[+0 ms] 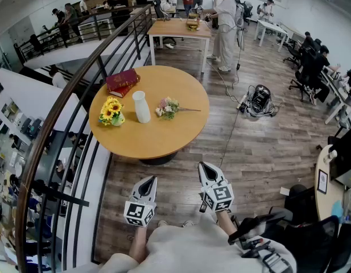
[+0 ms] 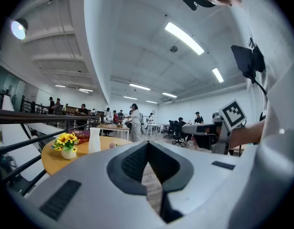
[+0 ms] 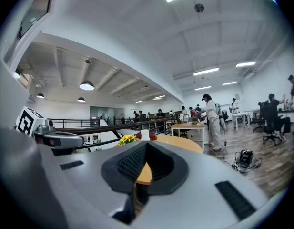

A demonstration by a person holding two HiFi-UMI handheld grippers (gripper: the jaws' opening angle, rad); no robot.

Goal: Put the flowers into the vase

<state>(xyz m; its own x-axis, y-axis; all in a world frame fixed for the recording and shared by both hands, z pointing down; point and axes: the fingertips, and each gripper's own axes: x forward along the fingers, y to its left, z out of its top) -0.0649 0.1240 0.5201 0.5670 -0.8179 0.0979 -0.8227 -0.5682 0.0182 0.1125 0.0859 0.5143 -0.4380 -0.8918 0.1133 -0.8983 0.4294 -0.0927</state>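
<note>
Round wooden counter (image 1: 164,138) beside a curved railing (image 1: 61,107). White vase (image 1: 141,106) upright near the counter's middle. Flowers (image 1: 167,107), a small pink-and-white bunch, lie flat on the counter just right of the vase, apart from it, stems pointing right. Pot of sunflowers (image 1: 111,111) left of the vase; red books (image 1: 122,82) at the far edge. Left gripper (image 1: 152,180) and right gripper (image 1: 202,166) are on the near side, short of the counter, over the wood floor (image 1: 249,152). Fingers of each are clenched together, grasping nothing.
</note>
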